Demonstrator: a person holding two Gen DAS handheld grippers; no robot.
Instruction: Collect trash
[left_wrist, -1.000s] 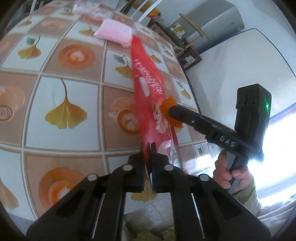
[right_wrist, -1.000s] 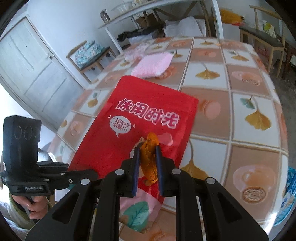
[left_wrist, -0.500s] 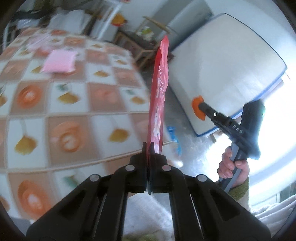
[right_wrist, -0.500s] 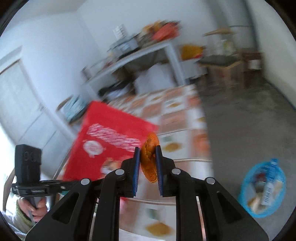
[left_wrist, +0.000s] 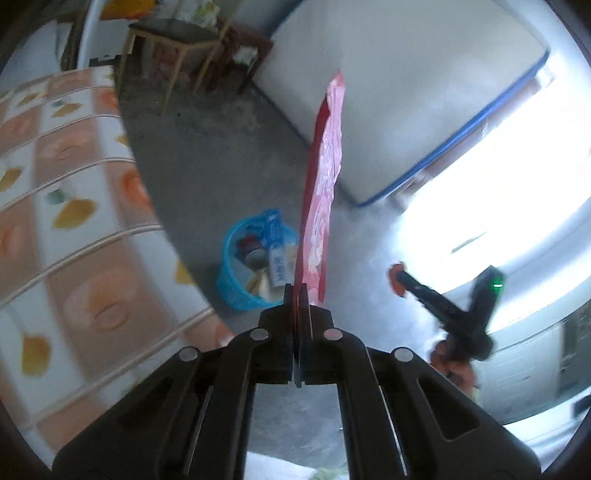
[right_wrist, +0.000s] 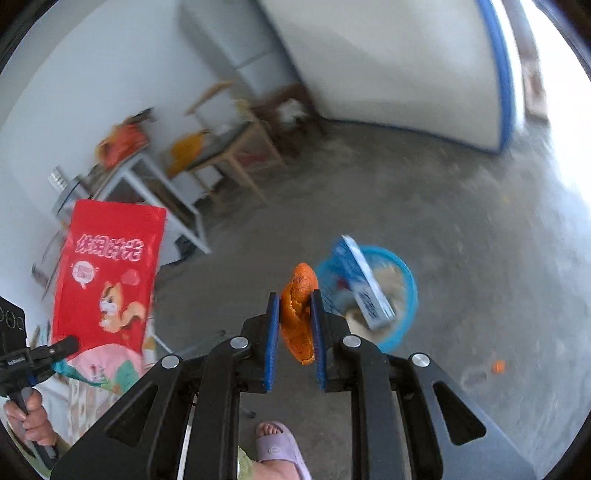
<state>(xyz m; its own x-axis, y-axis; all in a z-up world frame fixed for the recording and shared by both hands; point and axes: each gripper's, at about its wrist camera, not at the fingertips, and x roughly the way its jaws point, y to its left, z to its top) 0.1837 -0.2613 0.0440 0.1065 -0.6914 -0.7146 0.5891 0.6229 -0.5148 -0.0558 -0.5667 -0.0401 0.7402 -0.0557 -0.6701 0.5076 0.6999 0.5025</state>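
My left gripper (left_wrist: 297, 291) is shut on the bottom edge of a red snack bag (left_wrist: 322, 192), held upright and seen edge-on; the bag's printed face shows in the right wrist view (right_wrist: 107, 273). My right gripper (right_wrist: 295, 299) is shut on a piece of orange peel (right_wrist: 297, 314); it also shows in the left wrist view (left_wrist: 398, 277), to the right of the bag. A blue trash basket (right_wrist: 408, 291) with a white-and-blue box and other trash stands on the floor just beyond the right gripper. In the left wrist view the basket (left_wrist: 231, 273) sits left of the bag.
The tiled-pattern table (left_wrist: 74, 236) runs along the left. A white mattress (left_wrist: 388, 92) leans on the wall. Wooden chairs (left_wrist: 177, 48) and a metal rack (right_wrist: 162, 184) stand farther back. A small orange scrap (right_wrist: 498, 366) lies on the concrete floor. A slippered foot (right_wrist: 275, 443) is below.
Both grippers have swung away from the table, carrying the bag and the peel out over the floor toward the blue basket, which is now near both.
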